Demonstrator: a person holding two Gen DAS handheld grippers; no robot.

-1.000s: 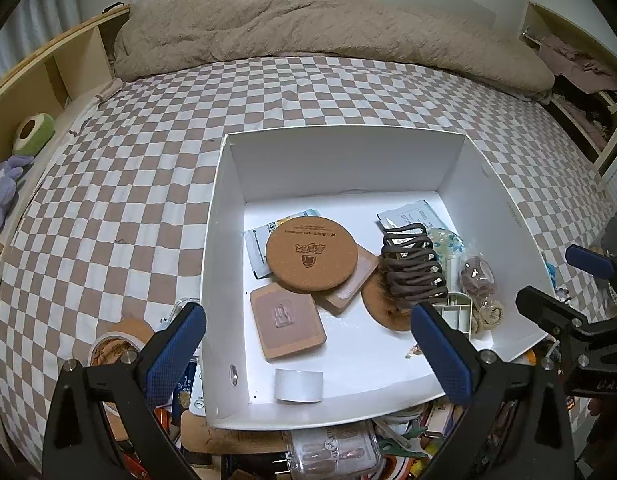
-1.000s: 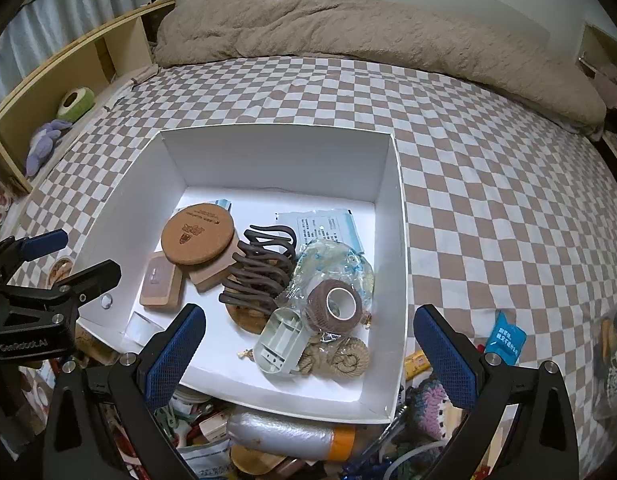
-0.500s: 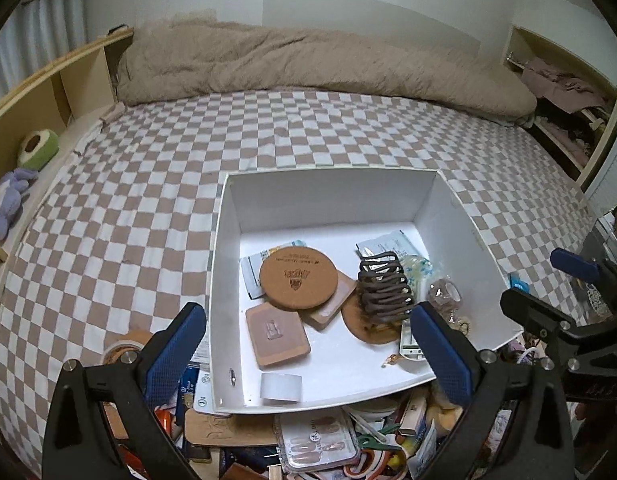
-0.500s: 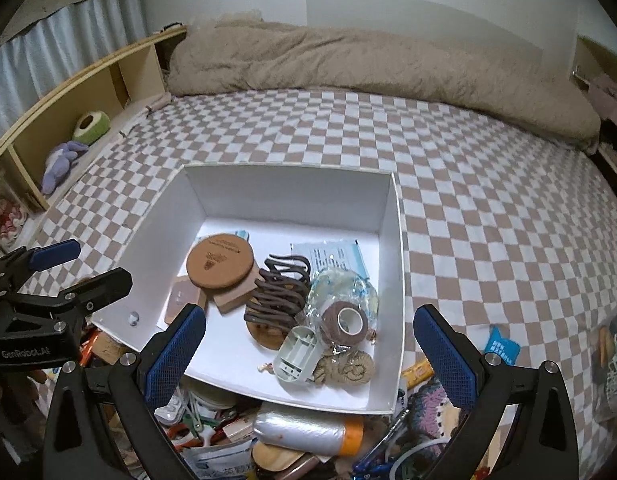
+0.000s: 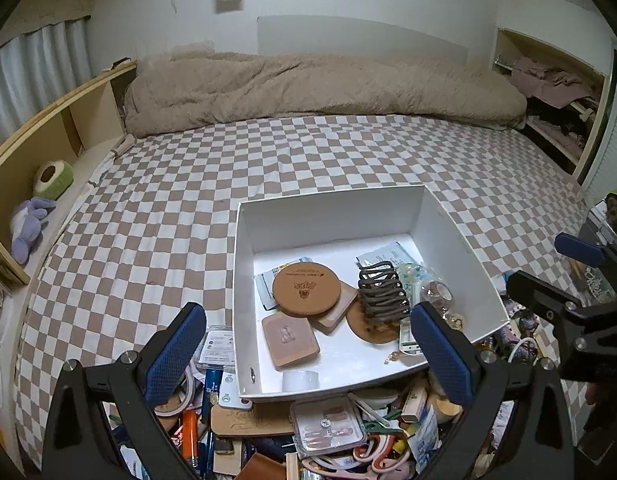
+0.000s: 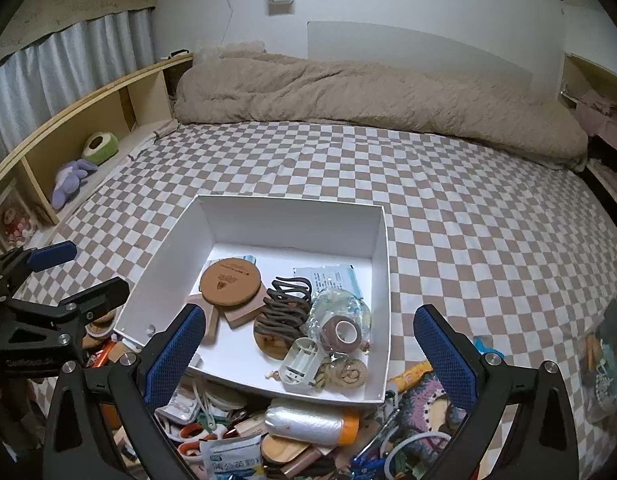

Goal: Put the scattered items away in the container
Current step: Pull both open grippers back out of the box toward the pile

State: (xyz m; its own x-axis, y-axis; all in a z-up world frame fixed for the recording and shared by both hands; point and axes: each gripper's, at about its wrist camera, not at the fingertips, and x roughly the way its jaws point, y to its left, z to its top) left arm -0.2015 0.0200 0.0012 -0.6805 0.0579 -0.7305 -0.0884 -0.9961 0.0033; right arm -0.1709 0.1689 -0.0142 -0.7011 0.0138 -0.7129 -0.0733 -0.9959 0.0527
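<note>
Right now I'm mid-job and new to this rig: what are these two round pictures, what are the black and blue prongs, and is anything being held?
Each picture comes from a fisheye camera mounted on a hand-held two-finger gripper; a person carries one in each hand. The black arms with blue pads at the bottom are that gripper's own fingers. In the left wrist view you look past the left gripper, and the right gripper shows at the right edge. The right wrist view looks past the right gripper.

Both stand open and hold nothing.

They hover over a bed with a checkered sheet. On it sits a white box already holding a round cork coaster, a brown hair claw, a roll of brown tape and more. A pile of clutter waits in front of the box.
</note>
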